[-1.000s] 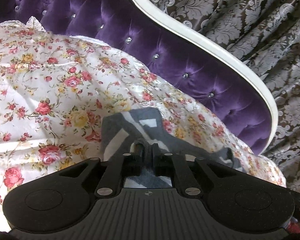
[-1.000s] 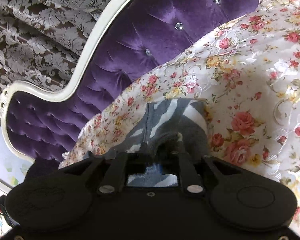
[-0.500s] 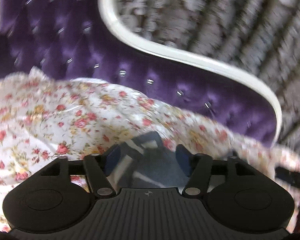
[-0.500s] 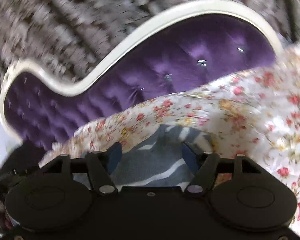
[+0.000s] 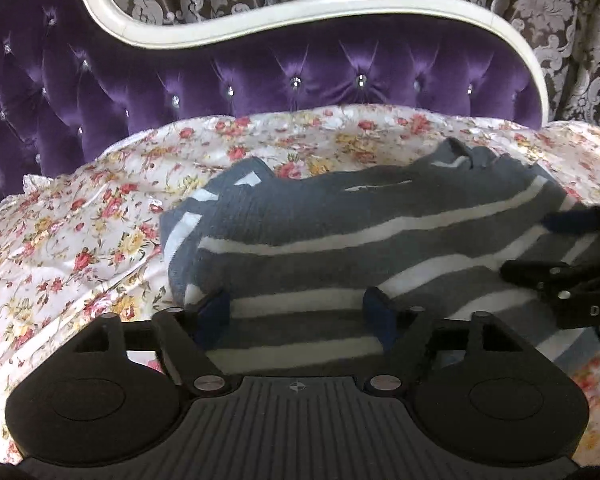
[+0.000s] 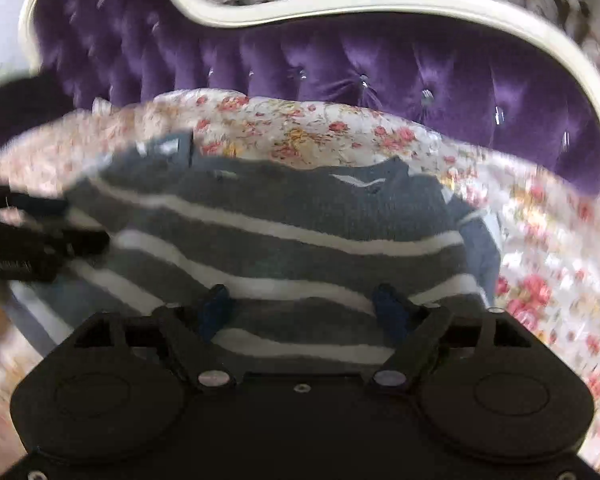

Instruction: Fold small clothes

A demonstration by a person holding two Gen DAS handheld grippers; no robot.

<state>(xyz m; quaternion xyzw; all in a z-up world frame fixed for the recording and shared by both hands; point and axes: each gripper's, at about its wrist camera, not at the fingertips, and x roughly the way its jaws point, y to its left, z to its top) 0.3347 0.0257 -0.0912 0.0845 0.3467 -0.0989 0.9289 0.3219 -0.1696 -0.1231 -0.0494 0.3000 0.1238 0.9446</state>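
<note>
A grey sweater with white stripes (image 5: 340, 236) lies folded on the floral bedspread (image 5: 80, 232). It also fills the middle of the right wrist view (image 6: 284, 216). My left gripper (image 5: 298, 312) is open and empty, its blue-padded fingers spread just above the sweater's near edge. My right gripper (image 6: 304, 312) is open and empty above the same edge, further right. The right gripper shows at the right edge of the left wrist view (image 5: 572, 264). The left gripper shows at the left edge of the right wrist view (image 6: 24, 240).
A purple tufted headboard (image 5: 260, 80) with a cream frame (image 5: 300, 12) rises behind the bed. A patterned curtain (image 5: 560, 20) hangs beyond it. The floral bedspread (image 6: 560, 248) extends to both sides of the sweater.
Both grippers were shut on the sweater a second ago. They opened, let it go, and pulled back, so the folded sweater now lies flat in view.
</note>
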